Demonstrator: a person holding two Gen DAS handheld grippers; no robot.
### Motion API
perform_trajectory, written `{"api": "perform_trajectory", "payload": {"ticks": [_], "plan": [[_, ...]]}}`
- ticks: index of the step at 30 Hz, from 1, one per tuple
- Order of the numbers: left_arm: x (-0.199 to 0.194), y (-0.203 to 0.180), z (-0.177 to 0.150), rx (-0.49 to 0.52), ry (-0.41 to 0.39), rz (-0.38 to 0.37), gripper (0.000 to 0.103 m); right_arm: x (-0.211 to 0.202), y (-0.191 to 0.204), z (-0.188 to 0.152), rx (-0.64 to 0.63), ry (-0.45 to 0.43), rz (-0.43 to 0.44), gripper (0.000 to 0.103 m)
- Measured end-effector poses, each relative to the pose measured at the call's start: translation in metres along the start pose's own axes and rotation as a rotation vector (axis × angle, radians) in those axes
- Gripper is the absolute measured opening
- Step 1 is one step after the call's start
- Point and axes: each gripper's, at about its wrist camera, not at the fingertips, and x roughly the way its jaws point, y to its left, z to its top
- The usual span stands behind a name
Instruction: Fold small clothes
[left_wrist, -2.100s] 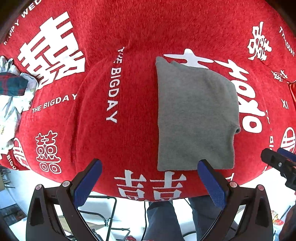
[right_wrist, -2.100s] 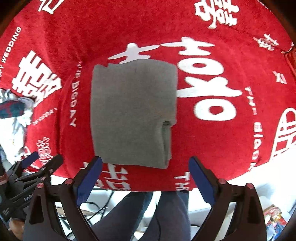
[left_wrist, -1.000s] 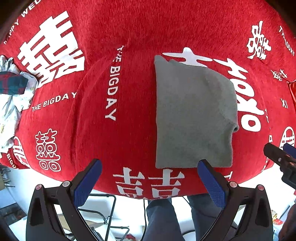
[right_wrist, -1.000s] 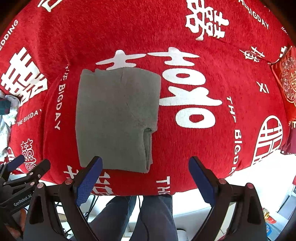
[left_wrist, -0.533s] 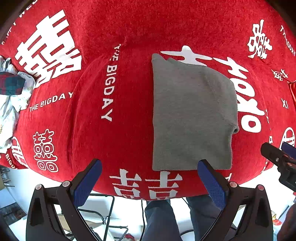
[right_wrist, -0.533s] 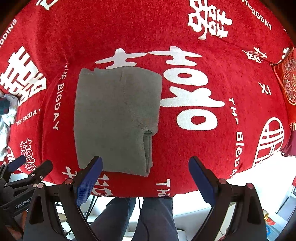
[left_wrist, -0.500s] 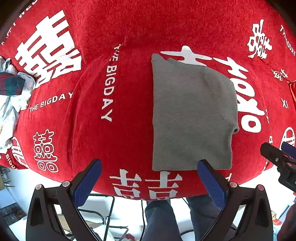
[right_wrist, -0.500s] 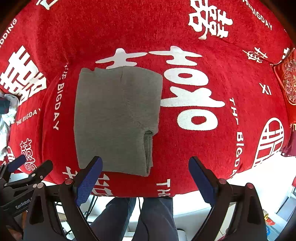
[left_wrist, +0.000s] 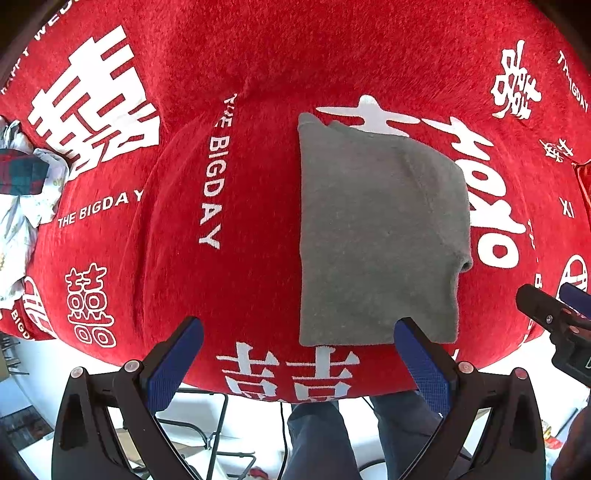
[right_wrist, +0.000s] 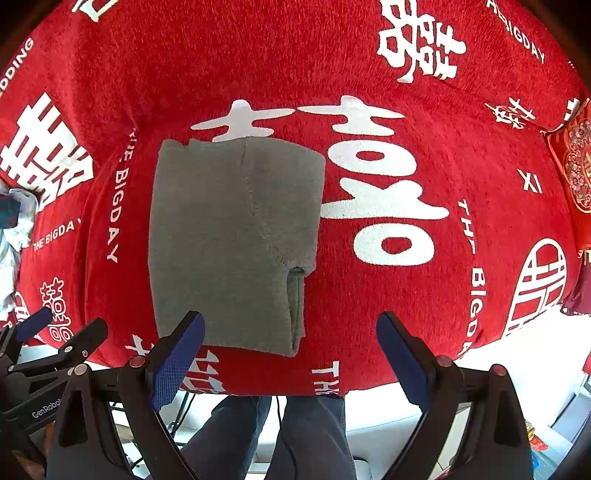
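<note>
Red printed cloth (left_wrist: 240, 295) under grey garment (left_wrist: 376, 229), already folded flat; left gripper (left_wrist: 295, 365) and right gripper (right_wrist: 291, 354) both spread apart, empty; probably only the crumpled pile (left_wrist: 22, 199) left

Left claw (left_wrist: 298, 354): jaws spread wide, nothing between the blue pads (left_wrist: 173, 363). It hangs level, pointing forward, its black frame filling the lower part of its own view. In the right wrist view it appears at the lower left edge (right_wrist: 55, 334), jaws apparently apart.

Right claw (right_wrist: 290, 349): jaws spread wide, blue pads (right_wrist: 400, 354) bare. Only its tip enters the left wrist view, at the right edge (left_wrist: 554, 310). The person's legs (right_wrist: 291, 435) show below both claws.
</note>
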Motion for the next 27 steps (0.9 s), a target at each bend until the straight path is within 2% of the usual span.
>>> {"api": "perform_trajectory", "payload": {"ticks": [27], "plan": [[-0.0097,0.0004,0.0039,0.0,-0.023,-0.001,0.103,-0.0102,0.0008,0.0053,-0.003,-0.018,-0.004,0.095]]}}
